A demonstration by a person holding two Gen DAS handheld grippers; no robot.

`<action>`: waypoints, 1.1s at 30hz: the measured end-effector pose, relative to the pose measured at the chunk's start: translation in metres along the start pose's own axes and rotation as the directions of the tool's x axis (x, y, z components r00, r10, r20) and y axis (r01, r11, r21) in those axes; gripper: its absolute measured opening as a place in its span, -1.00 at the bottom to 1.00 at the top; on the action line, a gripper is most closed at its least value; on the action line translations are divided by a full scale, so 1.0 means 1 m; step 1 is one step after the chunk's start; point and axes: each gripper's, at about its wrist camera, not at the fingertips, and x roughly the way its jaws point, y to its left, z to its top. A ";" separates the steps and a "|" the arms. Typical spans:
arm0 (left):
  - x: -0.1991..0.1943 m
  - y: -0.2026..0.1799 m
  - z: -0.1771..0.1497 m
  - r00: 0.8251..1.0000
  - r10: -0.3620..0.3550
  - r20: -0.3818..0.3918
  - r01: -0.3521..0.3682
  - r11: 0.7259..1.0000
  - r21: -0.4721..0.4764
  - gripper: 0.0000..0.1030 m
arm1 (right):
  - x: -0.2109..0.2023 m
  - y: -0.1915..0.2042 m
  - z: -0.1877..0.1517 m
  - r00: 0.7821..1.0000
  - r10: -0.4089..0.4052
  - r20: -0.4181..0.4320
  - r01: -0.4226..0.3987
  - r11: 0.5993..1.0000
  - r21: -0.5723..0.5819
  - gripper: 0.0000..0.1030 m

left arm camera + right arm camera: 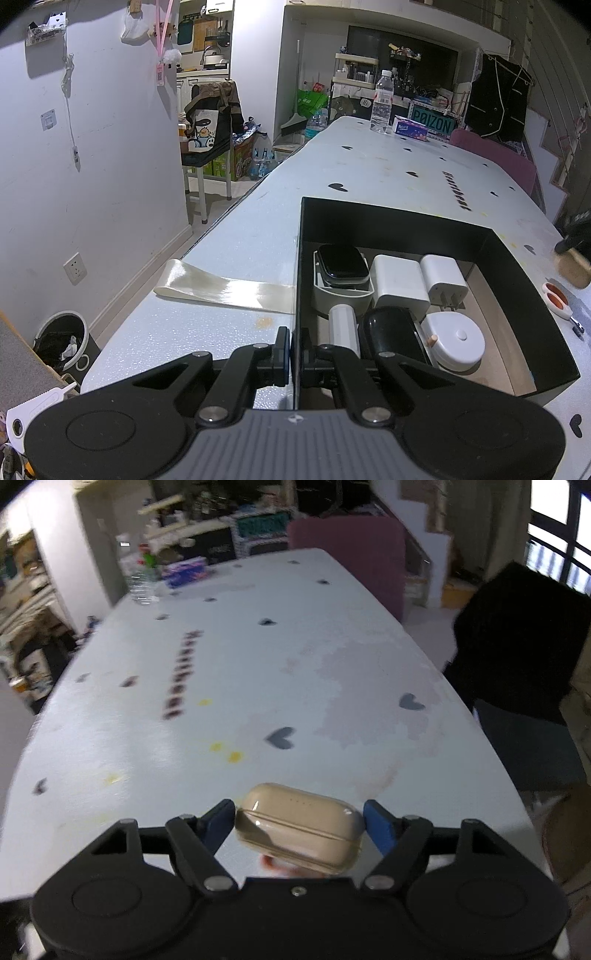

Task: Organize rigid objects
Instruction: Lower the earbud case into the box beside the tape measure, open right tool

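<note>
My left gripper (295,354) is shut on the left wall of a black open box (517,280), one finger outside and one inside. The box holds a dark smartwatch (343,260) in a grey holder, two white chargers (400,282), a white round tape measure (456,341), a black rounded case (391,330) and a white cylinder (343,326). My right gripper (300,821) is shut on a beige earbuds case (299,827) in a clear cover, held above the white table (258,664). The right view is blurred.
A strip of clear tape (225,286) lies left of the box. Orange-handled scissors (557,301) lie right of it. A water bottle (382,101) and tissue pack (410,127) stand at the table's far end. A pink chair (351,550) and a black chair (517,646) flank the table.
</note>
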 end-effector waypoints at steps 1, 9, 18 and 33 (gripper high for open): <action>0.000 0.000 0.000 1.000 0.000 0.000 0.000 1.000 0.000 -0.93 | -0.013 0.005 -0.003 1.000 0.020 0.003 -0.020 1.000 -0.023 0.49; 0.000 0.000 0.001 1.000 0.002 -0.002 -0.002 1.000 -0.002 -0.94 | -0.091 0.053 -0.050 0.979 0.195 -0.056 -0.203 0.959 -0.199 0.49; 0.000 0.000 0.001 1.000 0.002 -0.002 -0.002 1.000 -0.001 -0.94 | -0.127 0.112 -0.095 0.940 0.290 -0.178 -0.337 0.871 -0.357 0.49; 0.001 0.000 0.000 1.000 -0.009 -0.002 0.009 1.000 -0.007 -0.92 | -0.108 0.155 -0.129 0.926 0.215 -0.310 -0.338 0.838 -0.429 0.49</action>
